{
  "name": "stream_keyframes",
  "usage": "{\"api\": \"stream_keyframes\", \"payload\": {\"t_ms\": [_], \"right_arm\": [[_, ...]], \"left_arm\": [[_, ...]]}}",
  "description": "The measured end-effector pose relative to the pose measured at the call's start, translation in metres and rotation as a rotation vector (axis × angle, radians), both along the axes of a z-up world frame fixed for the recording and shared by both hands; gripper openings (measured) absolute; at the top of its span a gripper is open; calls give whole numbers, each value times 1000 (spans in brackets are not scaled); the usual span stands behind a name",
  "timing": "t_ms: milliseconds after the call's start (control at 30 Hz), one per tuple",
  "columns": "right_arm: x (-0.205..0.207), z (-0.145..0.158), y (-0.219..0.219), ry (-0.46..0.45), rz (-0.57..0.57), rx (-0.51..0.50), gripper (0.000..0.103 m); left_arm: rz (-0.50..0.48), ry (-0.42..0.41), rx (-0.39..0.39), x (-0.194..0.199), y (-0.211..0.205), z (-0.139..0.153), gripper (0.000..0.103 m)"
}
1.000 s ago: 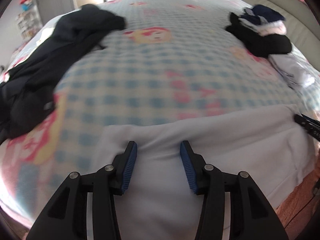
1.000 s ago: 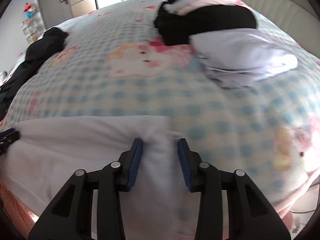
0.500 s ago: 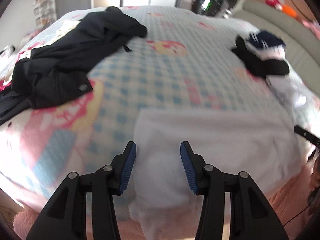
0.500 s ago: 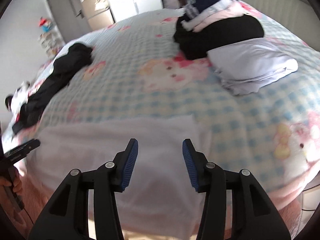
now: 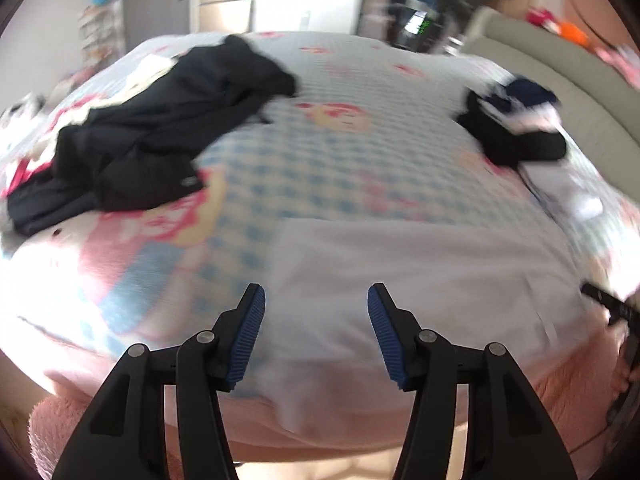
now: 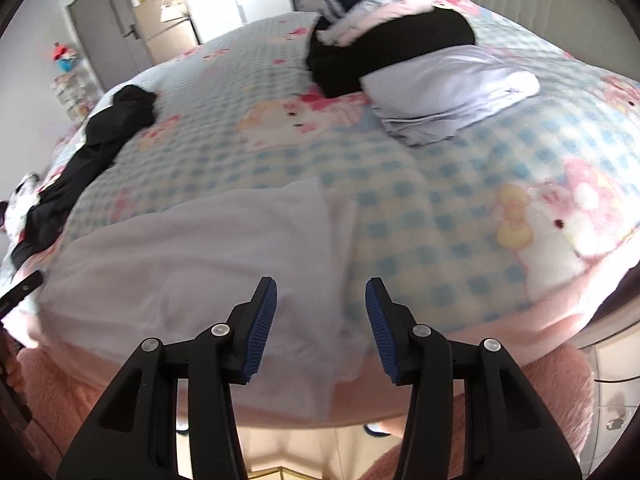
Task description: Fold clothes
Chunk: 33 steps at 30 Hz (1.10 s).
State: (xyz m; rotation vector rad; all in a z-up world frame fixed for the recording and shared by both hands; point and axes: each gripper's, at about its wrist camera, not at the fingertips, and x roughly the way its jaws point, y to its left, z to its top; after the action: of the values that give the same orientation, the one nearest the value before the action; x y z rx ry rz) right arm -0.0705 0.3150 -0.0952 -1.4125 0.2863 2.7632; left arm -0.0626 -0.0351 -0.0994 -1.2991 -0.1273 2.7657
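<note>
Left tool point(image 5: 316, 332): jaws opening, nothing gripped, held above the white cloth point(image 5: 420, 264).
Right tool point(image 6: 321, 320): released, nothing gripped.
Cloth: spread flat at the bed point(image 6: 440, 184) edge.

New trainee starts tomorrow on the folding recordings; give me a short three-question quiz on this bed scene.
1. True or false: the left hand-held gripper is clamped on the white garment.
2. Which lies nearest the folded lilac item? A) the loose black garment B) the stacked pile of clothes C) the white garment
3. Fill in: the white garment lies at the bed's ____ edge, nearest the cameras.

Key: 1 false, nothing sits between its pads; 2 B; 3 near.
</note>
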Motion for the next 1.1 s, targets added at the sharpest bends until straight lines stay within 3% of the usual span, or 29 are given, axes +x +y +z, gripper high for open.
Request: {"api": "stream_keyframes", "payload": {"t_ms": [67, 133, 200, 267, 400, 567, 700, 900, 1000, 1100], "right_arm": [[4, -3, -16, -1, 52, -1, 48], [4, -12, -28, -15, 96, 79, 47], [4, -21, -27, -33, 65, 157, 46], [7, -25, -11, -53, 24, 106, 47], [13, -23, 14, -58, -45, 95, 47], [18, -5, 15, -3, -32, 38, 49], [6, -17, 3, -65, -3, 31, 49], [10, -29, 9, -99, -21, 66, 54], [13, -27, 20, -102, -57, 49, 55], [14, -22, 23, -92, -84, 17, 55]], "left_arm": [[-35, -17, 12, 1, 11, -5, 56], [-50, -40, 25, -1, 17, -11, 56], [-28, -68, -1, -5, 13, -17, 56], [4, -97, -67, -5, 4, -20, 58], [115, -99, -52, 2, -29, -8, 56], [56, -38, -4, 13, -27, 12, 56], [37, -80, -66, 7, -14, -3, 56], [100, -160, -108, 5, -27, -24, 58], [129, -127, -89, 9, -33, -16, 58], [74, -53, -16, 15, -25, -3, 57]]}}
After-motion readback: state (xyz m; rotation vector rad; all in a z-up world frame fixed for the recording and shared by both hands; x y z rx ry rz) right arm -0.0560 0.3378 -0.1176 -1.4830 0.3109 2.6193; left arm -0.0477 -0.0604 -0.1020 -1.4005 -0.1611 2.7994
